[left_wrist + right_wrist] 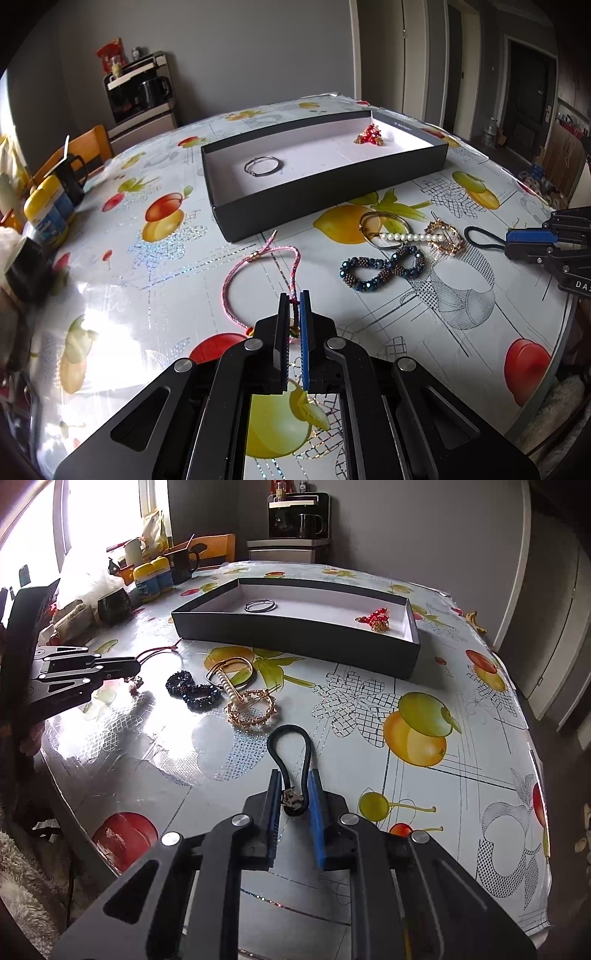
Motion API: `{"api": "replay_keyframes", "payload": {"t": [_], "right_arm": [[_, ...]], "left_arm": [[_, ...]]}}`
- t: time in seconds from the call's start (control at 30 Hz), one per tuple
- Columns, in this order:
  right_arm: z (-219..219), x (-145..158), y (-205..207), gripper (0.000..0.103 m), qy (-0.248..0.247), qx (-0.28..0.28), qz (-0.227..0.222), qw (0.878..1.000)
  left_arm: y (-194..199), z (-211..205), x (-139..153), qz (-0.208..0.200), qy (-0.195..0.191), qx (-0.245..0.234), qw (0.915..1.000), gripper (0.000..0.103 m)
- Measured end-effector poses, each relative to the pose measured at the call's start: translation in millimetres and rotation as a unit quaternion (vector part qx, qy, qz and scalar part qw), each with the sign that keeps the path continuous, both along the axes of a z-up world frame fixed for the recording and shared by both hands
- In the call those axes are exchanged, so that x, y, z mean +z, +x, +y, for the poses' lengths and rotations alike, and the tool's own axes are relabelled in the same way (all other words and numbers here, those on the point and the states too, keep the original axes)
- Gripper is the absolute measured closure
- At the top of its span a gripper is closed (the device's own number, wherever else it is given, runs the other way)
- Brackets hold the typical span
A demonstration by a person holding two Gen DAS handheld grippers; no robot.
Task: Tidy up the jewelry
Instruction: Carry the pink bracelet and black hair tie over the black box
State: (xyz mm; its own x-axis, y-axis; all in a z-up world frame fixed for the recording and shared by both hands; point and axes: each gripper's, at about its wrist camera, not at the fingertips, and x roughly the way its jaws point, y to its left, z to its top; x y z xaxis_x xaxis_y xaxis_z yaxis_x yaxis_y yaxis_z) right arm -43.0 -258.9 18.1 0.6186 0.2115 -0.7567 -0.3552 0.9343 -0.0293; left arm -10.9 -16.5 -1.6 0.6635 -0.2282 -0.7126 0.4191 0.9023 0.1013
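Observation:
My left gripper (pixel 294 295) is shut on a pink cord bracelet (pixel 236 273) lying on the table in front of the black box (pixel 325 188). The box holds a silver ring bangle (pixel 263 164) and a red bead piece (pixel 370 135). My right gripper (pixel 293 775) has its jaws narrowly open around a black cord loop (pixel 290 746) with a small charm (pixel 293 798); the pads stand just off the cord. A blue bead bracelet (pixel 384 267), a pearl clip (pixel 399 236), gold bangles (pixel 382 225) and a gold chain hoop (pixel 447 236) lie between the grippers.
The table has a fruit-print cover. Yellow-lidded jars (pixel 153 578), a black mug (pixel 183 565) and bags stand at its window end. A wooden chair (pixel 88 146) and a cabinet with a coffee machine (pixel 297 517) stand beyond. The table edge (pixel 554 376) curves close on the right.

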Motion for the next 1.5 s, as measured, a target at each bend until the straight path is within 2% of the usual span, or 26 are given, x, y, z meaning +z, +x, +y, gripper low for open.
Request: {"api": "replay_keyframes", "payload": {"t": [0.33, 0.63, 0.77, 0.97, 1.23, 1.5], "right_arm": [[-1, 24, 5, 0.088, -0.004, -0.002, -0.032, 0.999], [2, 55, 31, 0.088, -0.012, 0.002, -0.068, 0.998], [3, 68, 50, 0.088, -0.01, 0.003, -0.081, 0.997], [5, 76, 88, 0.088, -0.002, -0.009, -0.087, 0.996], [16, 59, 131, 0.088, -0.029, -0.022, -0.076, 0.996], [17, 34, 158, 0.088, -0.041, -0.035, -0.045, 0.998]], "left_arm": [[-1, 5, 18, -0.018, -0.009, 0.003, 0.9998, 0.098], [8, 7, 59, -0.056, -0.019, -0.001, 0.9982, 0.098], [23, 7, 80, -0.077, -0.026, 0.001, 0.9967, 0.098], [65, -2, 94, -0.082, -0.03, 0.013, 0.9961, 0.098], [120, -23, 76, -0.062, -0.019, 0.035, 0.9973, 0.098], [145, -30, 39, -0.02, 0.001, 0.047, 0.9987, 0.098]]}}
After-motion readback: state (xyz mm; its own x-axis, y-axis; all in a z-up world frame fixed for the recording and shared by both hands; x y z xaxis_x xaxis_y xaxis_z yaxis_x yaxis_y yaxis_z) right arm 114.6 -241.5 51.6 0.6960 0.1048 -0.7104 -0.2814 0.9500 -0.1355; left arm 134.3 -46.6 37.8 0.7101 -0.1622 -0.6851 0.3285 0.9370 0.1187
